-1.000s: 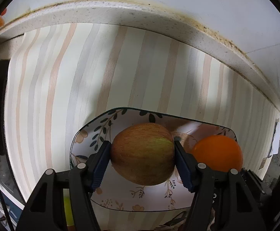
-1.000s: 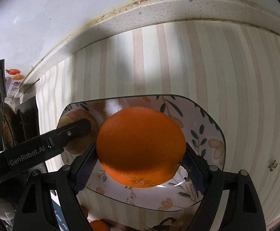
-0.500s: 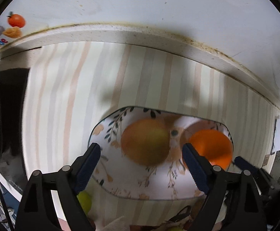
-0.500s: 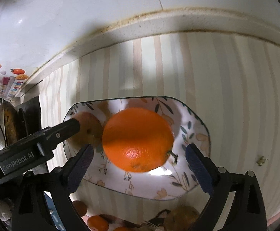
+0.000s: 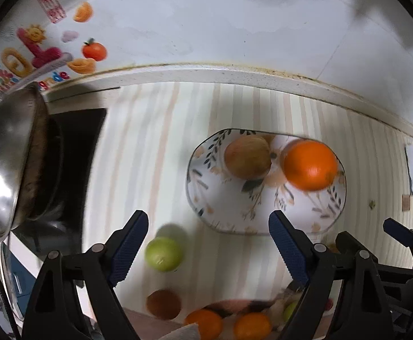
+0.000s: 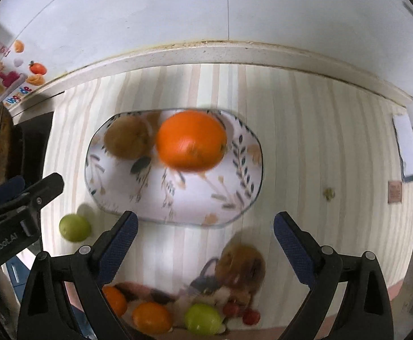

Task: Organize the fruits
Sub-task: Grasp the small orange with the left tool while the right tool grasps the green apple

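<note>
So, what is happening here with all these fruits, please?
A person with a two-finger gripper in each hand is sorting fruit onto a floral plate. An apple and an orange lie side by side on it. The left gripper and the right gripper are both open and empty, above the counter near the plate. A green fruit sits off the plate, and more fruit waits at the near edge, among it a small orange.
</note>
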The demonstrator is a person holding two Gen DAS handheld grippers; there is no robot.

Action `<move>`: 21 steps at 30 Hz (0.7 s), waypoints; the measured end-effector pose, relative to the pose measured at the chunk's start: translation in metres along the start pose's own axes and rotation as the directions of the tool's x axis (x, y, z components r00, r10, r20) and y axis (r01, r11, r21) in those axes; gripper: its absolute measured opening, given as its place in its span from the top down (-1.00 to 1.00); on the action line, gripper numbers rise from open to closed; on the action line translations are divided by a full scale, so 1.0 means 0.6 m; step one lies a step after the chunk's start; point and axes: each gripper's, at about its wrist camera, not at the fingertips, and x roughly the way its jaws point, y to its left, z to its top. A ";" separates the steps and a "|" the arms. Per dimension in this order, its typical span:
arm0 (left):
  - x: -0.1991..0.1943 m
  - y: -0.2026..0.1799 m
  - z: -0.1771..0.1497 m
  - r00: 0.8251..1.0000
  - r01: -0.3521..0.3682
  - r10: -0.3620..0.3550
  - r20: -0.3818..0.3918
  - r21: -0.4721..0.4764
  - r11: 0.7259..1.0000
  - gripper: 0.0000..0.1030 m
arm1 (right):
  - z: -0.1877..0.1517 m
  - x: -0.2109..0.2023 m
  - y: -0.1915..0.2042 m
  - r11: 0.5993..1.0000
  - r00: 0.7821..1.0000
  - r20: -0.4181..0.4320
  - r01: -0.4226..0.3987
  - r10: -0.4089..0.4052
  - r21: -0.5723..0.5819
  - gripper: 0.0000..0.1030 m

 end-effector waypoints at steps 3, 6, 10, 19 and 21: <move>-0.031 0.008 -0.018 0.999 -0.009 0.008 0.038 0.021 1.000 -0.69 | -0.038 -0.029 0.011 1.000 0.999 0.032 0.013 -0.013 0.018 -0.91; -0.064 0.019 -0.042 0.997 0.006 -0.008 0.074 0.035 0.999 -0.69 | -0.070 -0.060 0.021 0.999 0.997 0.070 0.012 -0.015 0.046 -0.91; -0.086 0.026 -0.076 0.996 0.030 -0.036 0.086 0.061 0.998 -0.69 | -0.115 -0.093 0.029 0.997 0.995 0.095 -0.020 0.013 0.078 -0.91; -0.009 0.031 -0.198 0.995 0.061 -0.052 -0.080 0.106 0.993 -0.69 | -0.235 -0.004 0.015 0.980 0.985 -0.110 -0.117 0.135 0.159 -0.91; 0.024 0.025 -0.222 0.990 0.061 -0.045 -0.134 0.118 0.991 -0.69 | -0.256 0.020 0.002 0.974 0.980 -0.138 -0.113 0.141 0.194 -0.91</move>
